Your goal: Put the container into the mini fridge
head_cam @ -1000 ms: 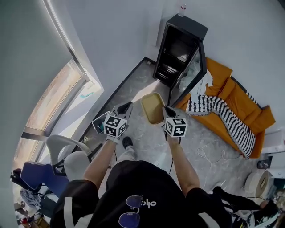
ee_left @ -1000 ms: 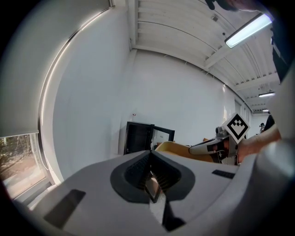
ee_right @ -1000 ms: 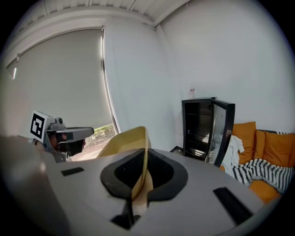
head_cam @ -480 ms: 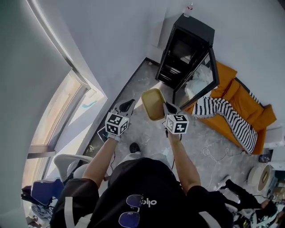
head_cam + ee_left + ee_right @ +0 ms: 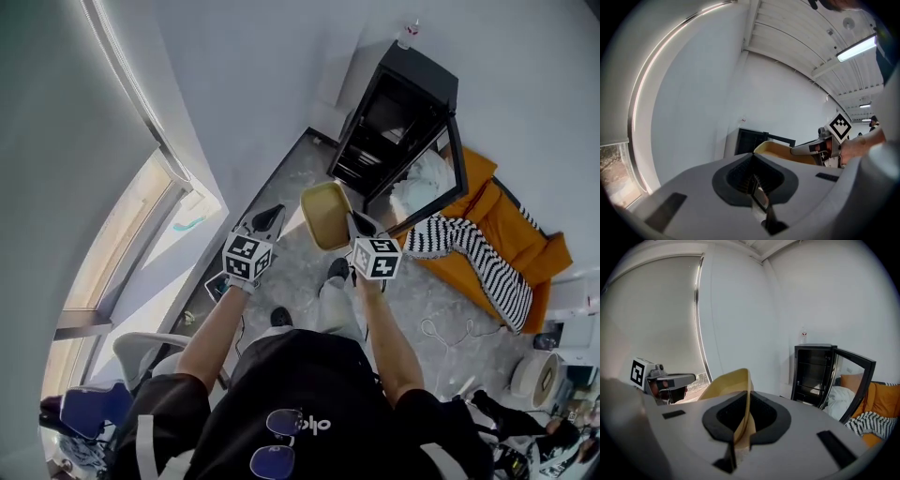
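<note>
Nearest, we hold two grippers out over the grey floor [image 5: 300, 281]. The left gripper [image 5: 757, 187] has its jaws pressed together with nothing between them; it sits left of the container, near it but not touching. The right gripper [image 5: 740, 430] has its jaws clamped tight on the thin side wall of the tan container [image 5: 323, 217]. The container is up in the air between the two grippers, open side showing from above, and is outside the fridge, well short of it. To the left is a window [image 5: 122, 253]. Farther ahead, the black mini fridge [image 5: 394, 122] stands against the white wall. Its door [image 5: 457, 169] is swung open to the right and shelves show inside. A small bottle [image 5: 411, 33] stands on top. Far right, past the door, is an orange sofa [image 5: 530, 239] with a striped blanket [image 5: 478, 253].
</note>
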A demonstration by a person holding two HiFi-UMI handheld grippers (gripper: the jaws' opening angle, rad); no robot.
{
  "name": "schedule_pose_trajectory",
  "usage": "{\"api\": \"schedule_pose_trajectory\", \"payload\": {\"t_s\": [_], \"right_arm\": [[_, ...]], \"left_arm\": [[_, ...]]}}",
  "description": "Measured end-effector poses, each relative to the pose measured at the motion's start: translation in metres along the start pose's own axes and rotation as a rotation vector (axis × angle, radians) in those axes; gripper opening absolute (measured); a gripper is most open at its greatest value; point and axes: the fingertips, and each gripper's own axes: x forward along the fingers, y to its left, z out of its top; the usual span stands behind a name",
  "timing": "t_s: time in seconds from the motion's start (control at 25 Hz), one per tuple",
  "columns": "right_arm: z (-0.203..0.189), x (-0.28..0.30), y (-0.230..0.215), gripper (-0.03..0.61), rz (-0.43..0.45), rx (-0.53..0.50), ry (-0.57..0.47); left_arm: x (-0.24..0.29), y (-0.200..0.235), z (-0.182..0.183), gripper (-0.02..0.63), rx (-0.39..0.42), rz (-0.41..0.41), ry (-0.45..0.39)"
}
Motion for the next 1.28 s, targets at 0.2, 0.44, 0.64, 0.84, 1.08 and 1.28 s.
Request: {"api": "schedule_pose_trajectory", "payload": {"t_s": [0.2, 0.44, 0.64, 0.84, 1.08, 1.28], "right_arm": [[0.009, 0.011, 0.01, 0.026, 0.025, -0.031, 0.016], [0.024, 0.041, 0.015, 0.026, 0.059, -0.057, 0.012], [0.03, 0.072, 0.014, 0.026, 0.099, -0.048, 0.019], [0.034, 0.116, -0.004, 0.026, 0.134, -0.033, 0.035], [0.052, 0.18, -0.05, 0.026, 0.148, -0.003, 0.038], [0.078, 0.228, -0.111, 0.026, 0.144, 0.036, 0.054]], "left_arm": [[-0.009, 0.015, 0.003, 0.008, -0.017, 0.038, -0.022], [-0.011, 0.039, -0.001, 0.008, -0.023, 0.086, -0.027], [0.001, 0.057, -0.004, 0.008, -0.025, 0.117, -0.001], [0.036, 0.081, -0.002, 0.008, -0.017, 0.139, 0.023], [0.11, 0.112, -0.004, 0.008, -0.009, 0.131, 0.075], [0.193, 0.132, 0.018, 0.008, 0.0, 0.119, 0.095]]}}
